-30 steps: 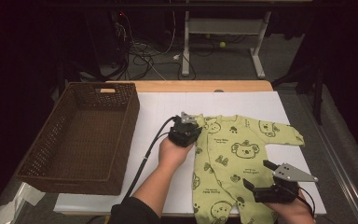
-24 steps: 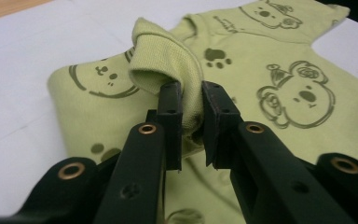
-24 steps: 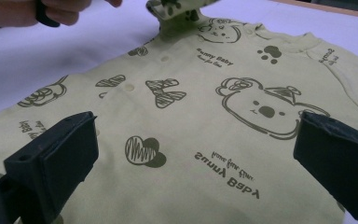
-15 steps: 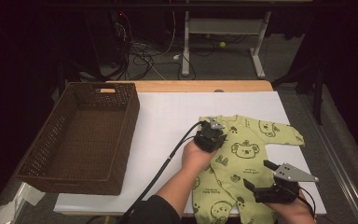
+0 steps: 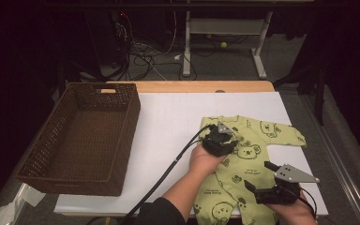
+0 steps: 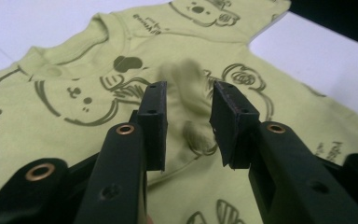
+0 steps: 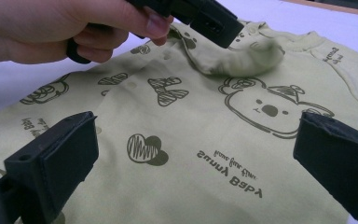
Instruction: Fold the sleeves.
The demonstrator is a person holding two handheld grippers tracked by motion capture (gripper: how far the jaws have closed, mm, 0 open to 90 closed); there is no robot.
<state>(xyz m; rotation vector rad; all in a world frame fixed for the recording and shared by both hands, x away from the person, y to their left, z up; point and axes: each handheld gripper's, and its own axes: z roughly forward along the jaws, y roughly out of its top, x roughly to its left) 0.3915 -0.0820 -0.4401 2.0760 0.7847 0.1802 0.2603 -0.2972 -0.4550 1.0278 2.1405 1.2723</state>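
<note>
Left gripper (image 5: pixel 225 136) has shifted right from the garment's left shoulder onto the chest of the lime-green baby bodysuit with koala prints (image 5: pixel 243 164), dragging the left sleeve (image 7: pixel 242 60) inward. Its jaws have just been opening; in the left gripper view they stand a little apart, a blurred bit of fabric between them, pads not pressing. Right gripper (image 5: pixel 262 183) sits low on the bodysuit, jaws spread wide, nothing held. Bodysuit lies flat on the white table (image 5: pixel 168 122), right of the brown wicker basket (image 5: pixel 117 145).
</note>
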